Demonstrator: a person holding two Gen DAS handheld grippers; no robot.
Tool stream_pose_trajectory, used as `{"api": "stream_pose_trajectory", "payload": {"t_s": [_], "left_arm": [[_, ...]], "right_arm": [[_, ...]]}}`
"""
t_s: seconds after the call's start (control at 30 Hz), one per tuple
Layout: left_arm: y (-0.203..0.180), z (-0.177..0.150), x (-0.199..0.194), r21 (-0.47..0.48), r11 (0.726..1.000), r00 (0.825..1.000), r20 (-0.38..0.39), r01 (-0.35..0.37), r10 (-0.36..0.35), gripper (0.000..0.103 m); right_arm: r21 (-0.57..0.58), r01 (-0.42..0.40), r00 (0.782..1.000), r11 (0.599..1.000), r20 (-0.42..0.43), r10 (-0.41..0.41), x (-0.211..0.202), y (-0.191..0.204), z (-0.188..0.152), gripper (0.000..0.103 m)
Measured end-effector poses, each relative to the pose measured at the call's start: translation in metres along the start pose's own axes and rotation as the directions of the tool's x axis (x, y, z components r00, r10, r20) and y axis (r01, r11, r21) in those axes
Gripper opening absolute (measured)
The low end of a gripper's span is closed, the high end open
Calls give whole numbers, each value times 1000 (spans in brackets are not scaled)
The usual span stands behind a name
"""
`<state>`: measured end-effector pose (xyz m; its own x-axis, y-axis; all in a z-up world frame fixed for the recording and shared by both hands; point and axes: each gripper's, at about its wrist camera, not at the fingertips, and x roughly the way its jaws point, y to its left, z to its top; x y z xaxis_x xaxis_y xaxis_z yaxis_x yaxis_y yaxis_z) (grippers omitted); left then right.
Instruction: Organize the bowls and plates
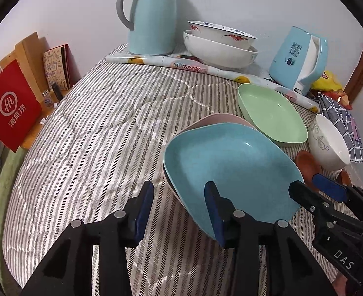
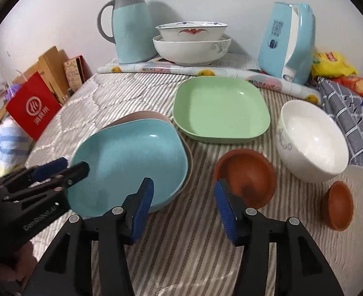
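Observation:
A blue plate (image 1: pixel 230 167) lies stacked in a pink plate (image 1: pixel 218 119) on the striped cover; both show in the right wrist view too, blue plate (image 2: pixel 129 162), pink plate (image 2: pixel 142 116). My left gripper (image 1: pixel 179 212) is open at the blue plate's near edge, its right finger over the rim. My right gripper (image 2: pixel 184 209) is open and empty, between the blue plate and a brown bowl (image 2: pixel 248 175). A green plate (image 2: pixel 221 108), a white bowl (image 2: pixel 312 140) and a small brown bowl (image 2: pixel 339 204) lie apart.
Two stacked white bowls (image 2: pixel 191 44), a blue thermos jug (image 2: pixel 129 27) and a blue kettle (image 2: pixel 287 44) stand at the back by the wall. A checked cloth (image 2: pixel 349 118) and snack bags (image 2: pixel 334 66) lie right. A red bag (image 1: pixel 11 106) stands left.

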<state>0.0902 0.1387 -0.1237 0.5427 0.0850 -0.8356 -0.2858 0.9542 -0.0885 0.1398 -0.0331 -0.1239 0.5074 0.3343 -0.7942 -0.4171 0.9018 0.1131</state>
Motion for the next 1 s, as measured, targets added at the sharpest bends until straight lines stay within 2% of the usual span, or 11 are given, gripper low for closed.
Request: {"api": "stream_pose_trajectory", "payload": {"t_s": [0.03, 0.07, 0.17, 0.4, 0.53, 0.57, 0.67, 0.7, 0.87, 1.0], "left_arm": [[1, -1, 1, -2, 1000, 1000, -5, 1, -1, 41], [0, -2, 1, -2, 1000, 1000, -6, 1, -1, 41], [2, -2, 3, -6, 1000, 1000, -7, -2, 2, 41], [7, 4, 6, -16, 1000, 1000, -4, 3, -3, 41], [7, 7, 9, -17, 1000, 1000, -5, 3, -3, 41], [6, 7, 9, -17, 1000, 1000, -5, 3, -4, 41], [4, 9, 8, -10, 1000, 1000, -2, 5, -5, 41], [2, 10, 8, -8, 1000, 1000, 0, 6, -6, 41], [-10, 10, 14, 11, 1000, 1000, -21, 11, -11, 41], [-19, 6, 18, 28, 999, 999, -19, -30, 31, 43]], "right_arm": [[3, -7, 1000, 1000, -1, 7, 1, 0, 0, 51], [5, -8, 1000, 1000, -2, 8, 3, 1, 0, 46], [8, -19, 1000, 1000, -18, 19, 10, 4, 2, 16], [-13, 34, 999, 999, -27, -35, 26, 3, 8, 7], [-7, 63, 998, 998, -21, -64, 27, -1, 13, 9], [-3, 66, 998, 998, -17, -66, 25, -2, 14, 14], [3, 64, 998, 998, 8, -64, 17, -6, 17, 40], [4, 69, 997, 998, 19, -69, 14, -7, 18, 44], [23, 76, 996, 997, 43, -77, 0, -20, 22, 46], [32, 96, 994, 995, 52, -98, -8, -29, 20, 46]]}}
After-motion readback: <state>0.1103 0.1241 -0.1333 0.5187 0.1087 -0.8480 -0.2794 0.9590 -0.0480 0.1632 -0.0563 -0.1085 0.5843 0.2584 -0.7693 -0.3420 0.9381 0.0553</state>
